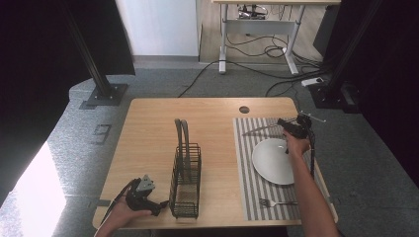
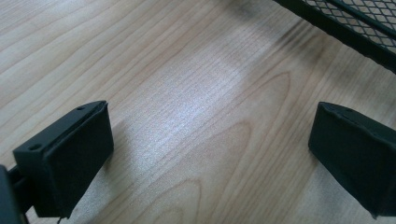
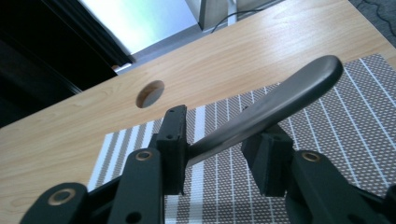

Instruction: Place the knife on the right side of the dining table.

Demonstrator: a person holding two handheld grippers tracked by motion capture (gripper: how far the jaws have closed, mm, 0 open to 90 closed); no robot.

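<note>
Wooden table (image 1: 148, 128) bearing wire rack (image 1: 186, 175), striped placemat (image 1: 247, 168).

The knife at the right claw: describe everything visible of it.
The knife looks like dull grey metal, one piece, with a rounded handle end. It lies slanted between the right claw's jaws, above the striped placemat, beyond the white plate. The left jaw touches it; whether both pinch it is unclear. Its blade points left.

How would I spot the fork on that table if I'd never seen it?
Start at the striped mat covering the right side of the wooden table. A white plate sits on it. The fork lies flat on the mat just below the plate, nearest the person, handle pointing right. It lies loose, while the other metal utensil, beyond the plate, sits between the right claw's jaws.
</note>
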